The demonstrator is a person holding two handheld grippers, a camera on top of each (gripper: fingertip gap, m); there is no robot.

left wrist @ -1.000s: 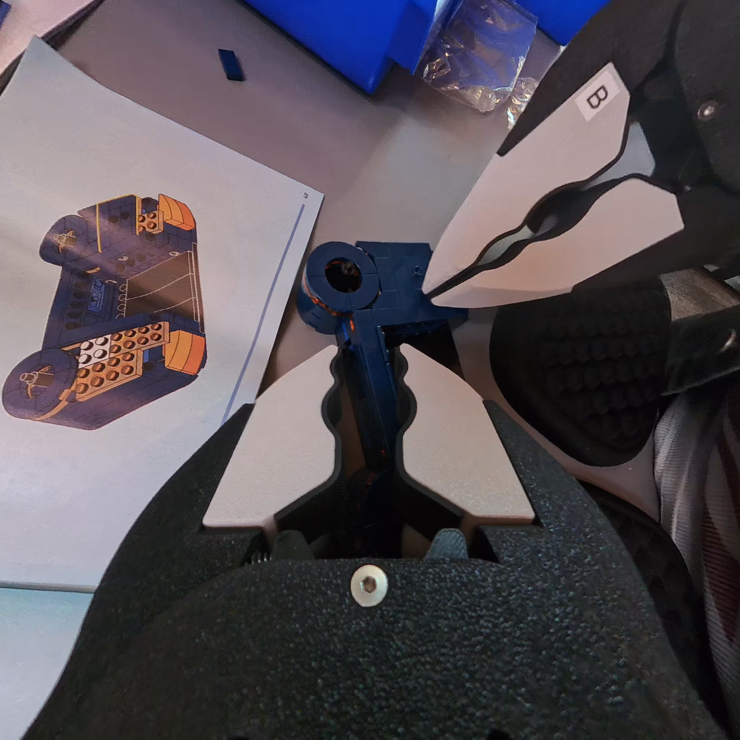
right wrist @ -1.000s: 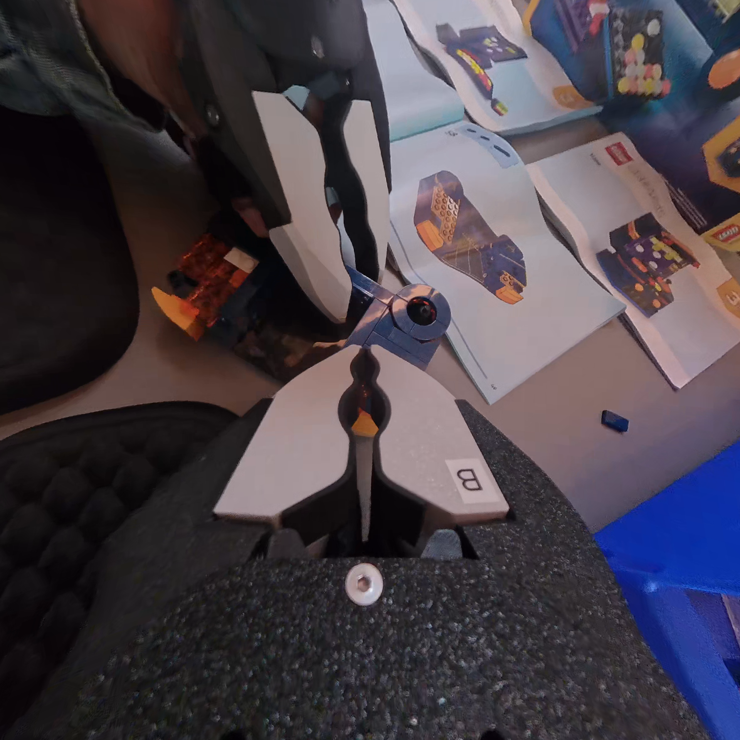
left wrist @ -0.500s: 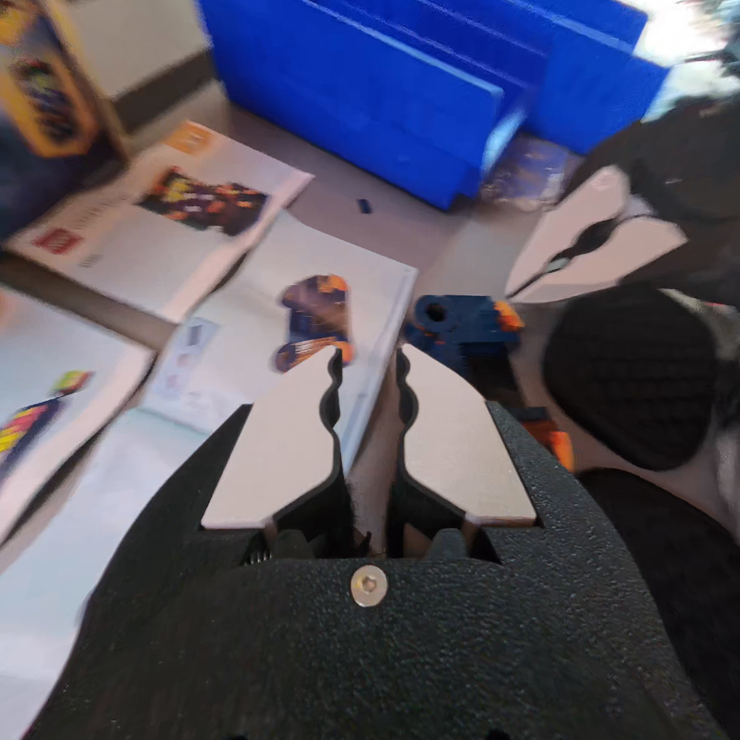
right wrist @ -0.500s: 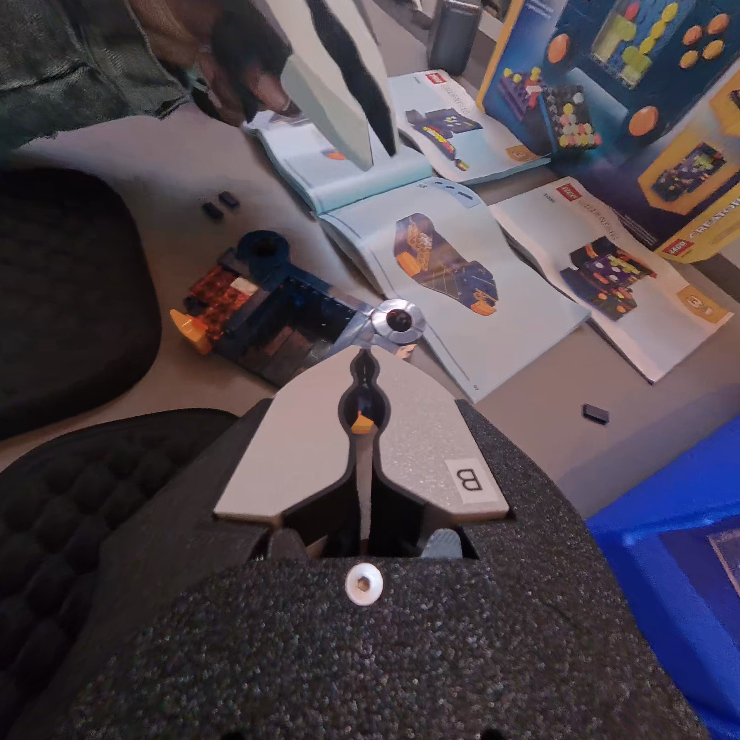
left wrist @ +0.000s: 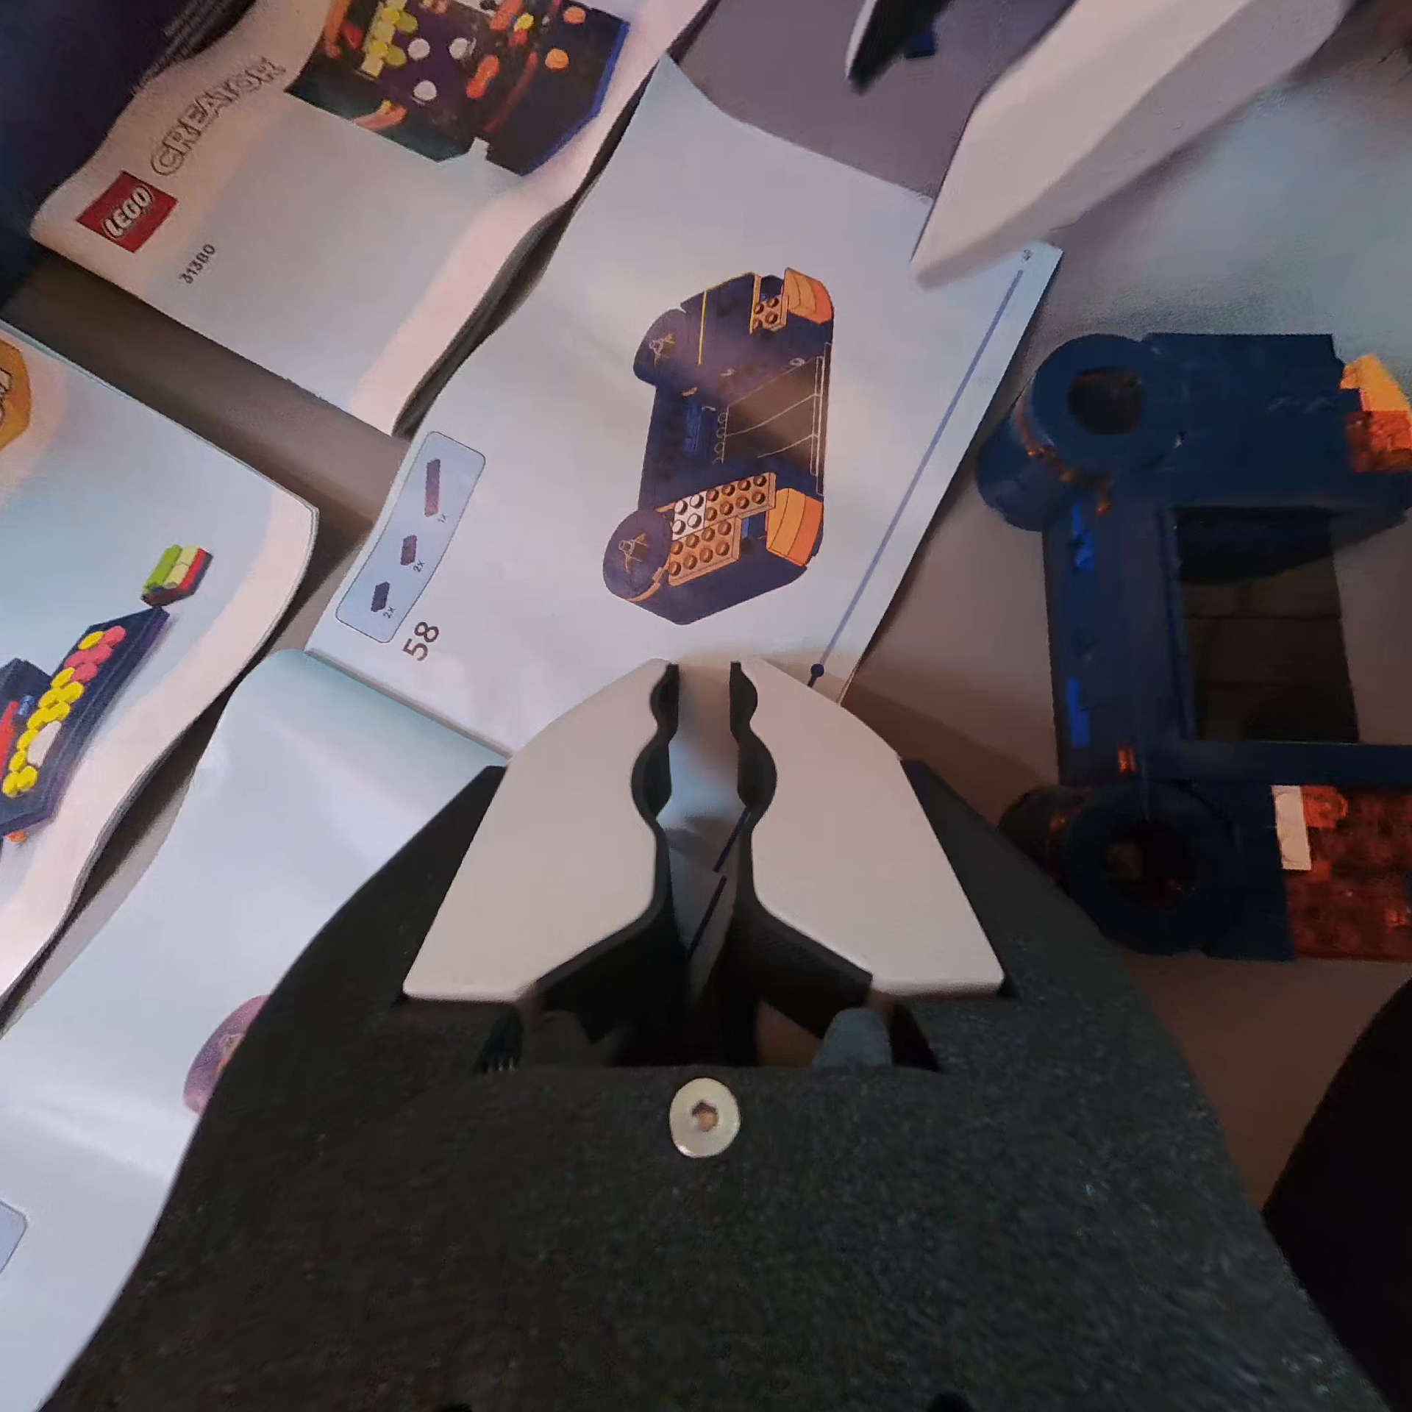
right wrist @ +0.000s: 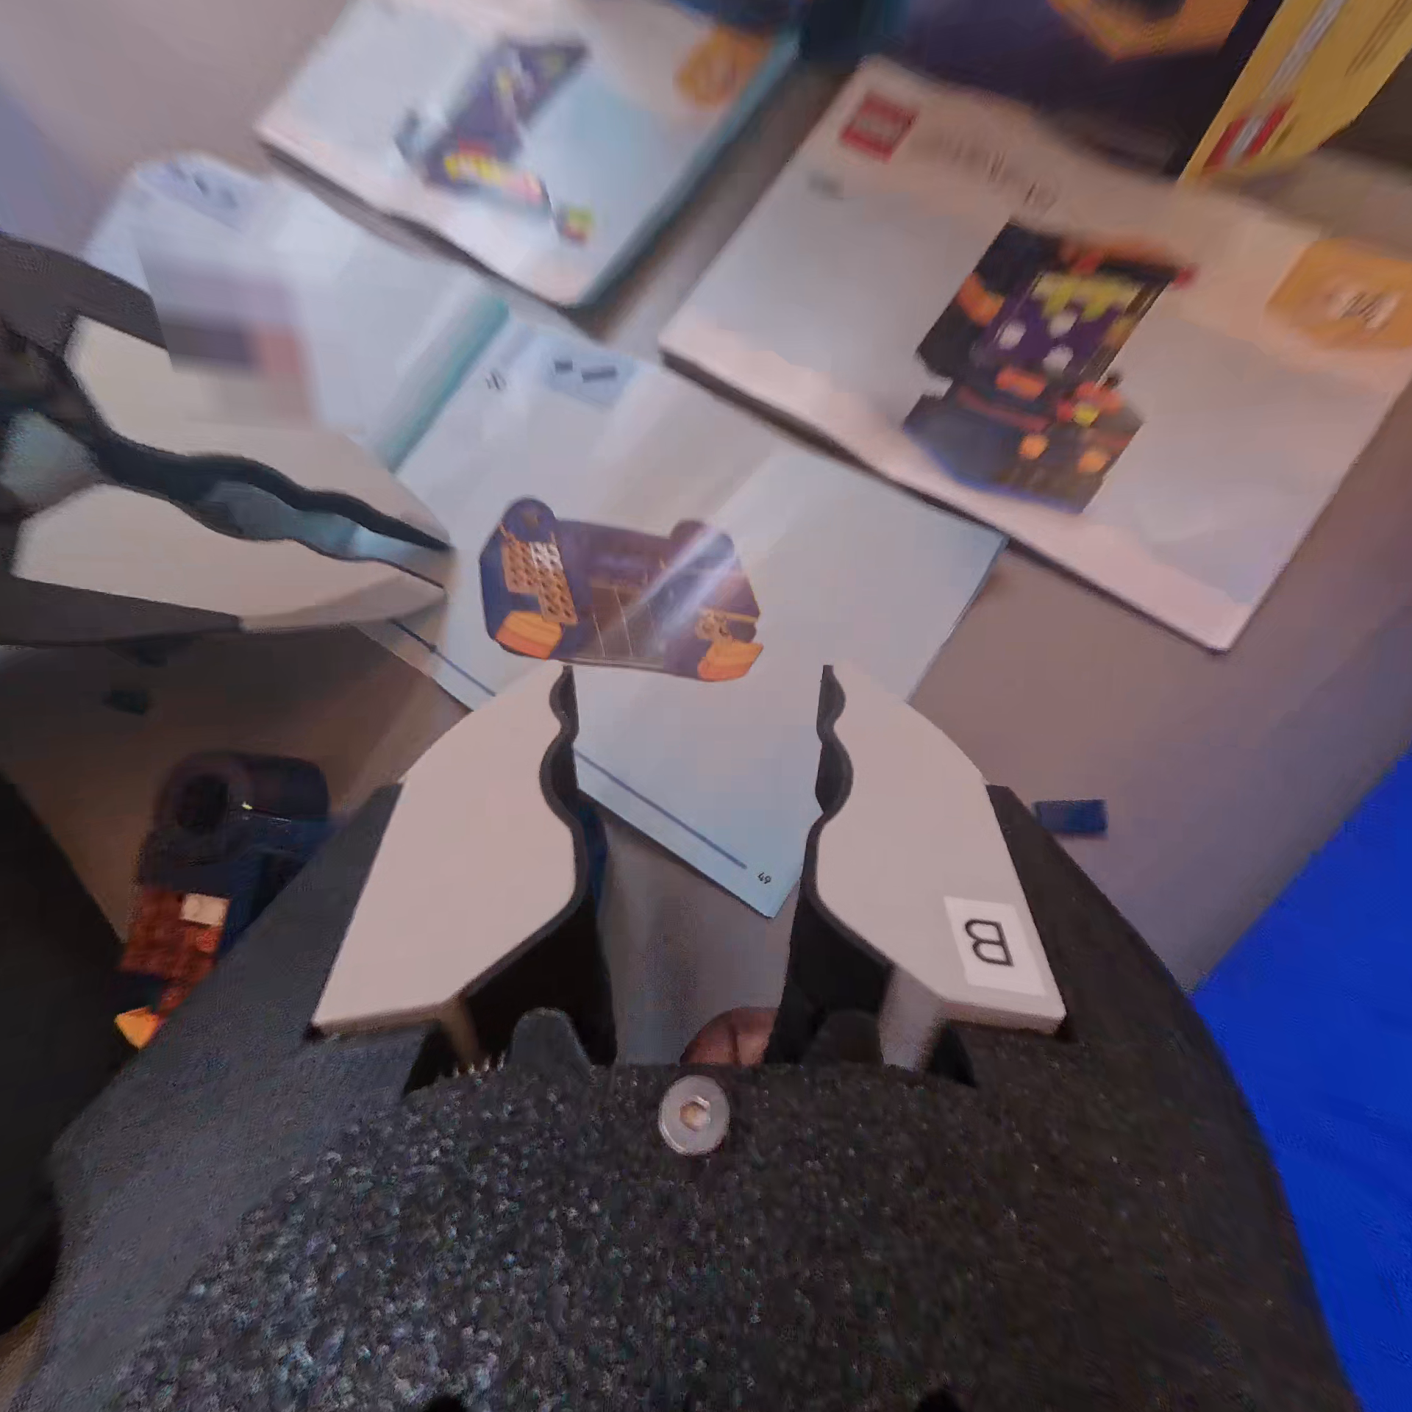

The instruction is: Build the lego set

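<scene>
**Op:** My left gripper (left wrist: 699,672) is over the open booklet (left wrist: 611,397), fingers nearly together with a thin gap, nothing in them. Right gripper (right wrist: 691,680) has its fingers wide apart, empty, above the same booklet's near corner.

**Eng:** Where's the model?

**Op:** The lego build (left wrist: 1192,626) lies flat on the table, not held. Dark blue frame, a round ring at two corners, orange blocks on its far-right side. In the left wrist view it's to the right of my fingers, just off the booklet's edge. In the right wrist view it's low on the left, partly hidden behind my own gripper body.

**Eng:** Surface?

**Op:** Grey table (left wrist: 955,649), bare strip between booklet and build. Paper takes most of the rest: a closed manual (left wrist: 306,199) beyond the open one, another manual (left wrist: 114,573) to the left. One loose small blue piece (right wrist: 1070,816) lies right of the right gripper, near a blue bin (right wrist: 1314,1031). A box (right wrist: 1261,84) is at the far edge, blurred.

**Eng:** Clearance?

**Op:** The right gripper's fingertip shows at the top right of the left view, above the build. A black pad (left wrist: 1345,1184) bounds the near right.
</scene>
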